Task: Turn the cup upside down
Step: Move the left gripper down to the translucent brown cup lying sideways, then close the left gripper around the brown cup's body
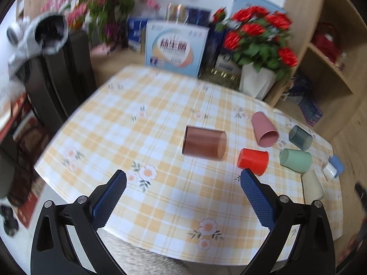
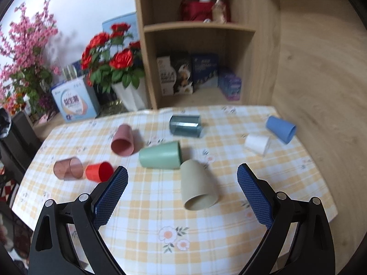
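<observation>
Several cups lie on their sides on the checked table (image 1: 142,123). In the left wrist view a clear brown cup (image 1: 204,142) lies at the centre, with a red cup (image 1: 253,161), a pink cup (image 1: 264,129), a green cup (image 1: 295,160), a dark clear cup (image 1: 300,137) and a beige cup (image 1: 312,188) to its right. My left gripper (image 1: 183,177) is open and empty, above the near table edge. My right gripper (image 2: 182,173) is open and empty, with the beige cup (image 2: 199,188) lying between its fingers' line of sight. The green cup (image 2: 160,155), pink cup (image 2: 122,143), red cup (image 2: 99,171) and brown cup (image 2: 68,168) lie beyond.
A blue cup (image 2: 281,129) and a white cup (image 2: 257,144) lie at the table's far right. A white vase of red flowers (image 1: 257,82), boxes (image 1: 174,48) and a wooden shelf unit (image 2: 197,45) stand behind the table. A dark chair (image 1: 57,78) stands at the left.
</observation>
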{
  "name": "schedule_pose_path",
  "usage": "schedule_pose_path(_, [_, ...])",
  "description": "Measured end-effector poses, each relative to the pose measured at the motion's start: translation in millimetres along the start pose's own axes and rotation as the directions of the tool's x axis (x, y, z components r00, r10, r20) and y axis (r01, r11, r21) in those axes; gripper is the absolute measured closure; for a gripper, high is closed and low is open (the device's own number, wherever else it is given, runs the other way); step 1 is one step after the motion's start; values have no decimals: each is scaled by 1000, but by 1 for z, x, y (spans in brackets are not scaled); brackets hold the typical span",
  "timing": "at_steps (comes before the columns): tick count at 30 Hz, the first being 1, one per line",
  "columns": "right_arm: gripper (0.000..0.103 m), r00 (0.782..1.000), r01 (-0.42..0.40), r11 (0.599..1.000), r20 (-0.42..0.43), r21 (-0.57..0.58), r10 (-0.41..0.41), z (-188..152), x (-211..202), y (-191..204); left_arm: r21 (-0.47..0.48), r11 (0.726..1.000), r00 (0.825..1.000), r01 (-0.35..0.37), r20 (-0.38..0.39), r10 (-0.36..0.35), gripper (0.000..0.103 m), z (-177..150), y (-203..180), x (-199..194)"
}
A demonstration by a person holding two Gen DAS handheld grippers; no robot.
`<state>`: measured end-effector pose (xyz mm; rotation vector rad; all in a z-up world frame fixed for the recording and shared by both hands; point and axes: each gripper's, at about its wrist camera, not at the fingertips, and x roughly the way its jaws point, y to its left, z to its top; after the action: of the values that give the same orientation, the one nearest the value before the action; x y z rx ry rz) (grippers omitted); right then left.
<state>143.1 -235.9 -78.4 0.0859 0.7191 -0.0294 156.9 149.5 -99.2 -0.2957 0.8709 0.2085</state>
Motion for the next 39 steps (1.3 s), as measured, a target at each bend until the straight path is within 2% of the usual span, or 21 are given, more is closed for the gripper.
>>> schedule_pose_path(3, [10, 999, -15, 1000, -39, -19, 14, -5, 16, 8, -1, 1000, 999, -7, -37, 7, 10, 8, -8, 29])
schedule_pose_path(5, [10, 998, -21, 1000, -64, -23, 19, -9, 24, 9, 62, 998, 999, -35, -17, 36, 12, 13, -18, 43])
schedule_pose_path(8, [10, 996, -19, 1000, -89, -20, 17, -12, 33, 6, 217, 975, 998, -57, 19, 54, 13, 22, -27, 70])
schedule_pose_path(9, [10, 995, -18, 1000, -97, -16, 16, -12, 35, 4, 284, 958, 1000, -28, 2, 29, 13, 24, -30, 82])
schedule_pose_path(11, [10, 994, -11, 1000, -108, -8, 10, -14, 39, -1, 422, 906, 999, -27, -9, 34, 14, 26, -32, 101])
schedule_pose_path(13, [10, 993, 4, 1000, -122, -3, -4, -15, 45, -6, 518, 855, 999, -33, -20, 50, 14, 26, -33, 112])
schedule_pose_path(15, [10, 990, 17, 1000, -139, 2, -16, -17, 52, -10, 592, 806, 997, -7, -56, 49, 14, 26, -33, 124])
schedule_pose_path(16, [10, 988, 23, 1000, -150, 6, -22, -17, 56, -12, 608, 794, 996, 0, -71, 55, 14, 27, -32, 129])
schedule_pose_path(17, [10, 987, 26, 1000, -158, 9, -25, -17, 59, -14, 604, 797, 994, 16, -94, 51, 14, 28, -30, 134])
schedule_pose_path(19, [10, 985, 31, 999, -171, 13, -28, -16, 65, -14, 538, 841, 990, 58, -140, 21, 14, 34, -24, 138])
schedule_pose_path(22, [10, 985, 26, 1000, -172, -1, -26, -14, 68, -8, 339, 936, 979, 90, -202, -21, 14, 43, -11, 138])
schedule_pose_path(23, [10, 984, 23, 1000, -174, -9, -25, -15, 69, -5, 235, 967, 970, 100, -241, -42, 14, 45, -5, 138])
schedule_pose_path(24, [10, 984, 21, 1000, -177, -13, -23, -14, 70, -3, 58, 986, 946, 154, -296, -130, 15, 46, 4, 138])
schedule_pose_path(25, [10, 983, 19, 1000, -181, -19, -22, -14, 72, -1, -53, 981, 926, 185, -325, -192, 15, 47, 8, 139])
schedule_pose_path(26, [10, 982, 14, 1000, -188, -26, -19, -15, 75, 3, -205, 953, 893, 225, -348, -286, 15, 47, 12, 141])
schedule_pose_path(27, [10, 981, 12, 999, -192, -31, -17, -15, 76, 5, -290, 928, 877, 235, -349, -331, 15, 47, 12, 142])
schedule_pose_path(28, [10, 980, 7, 999, -196, -36, -14, -15, 78, 8, -341, 911, 872, 231, -344, -349, 15, 47, 10, 143])
schedule_pose_path(31, [10, 980, -11, 999, -199, -44, 2, -16, 79, 14, -465, 868, 876, 177, -328, -355, 15, 52, 3, 152])
schedule_pose_path(33, [10, 981, -22, 999, -191, -47, 13, -16, 77, 16, -540, 836, 886, 96, -336, -319, 15, 52, 3, 162])
schedule_pose_path(37, [10, 983, -12, 999, -185, -42, 4, -18, 75, 9, -655, 754, 882, -47, -381, -276, 15, 42, 5, 185])
schedule_pose_path(39, [10, 984, 10, 999, -175, -53, -19, -19, 75, 6, -690, 718, 887, -96, -386, -252, 16, 41, 6, 195])
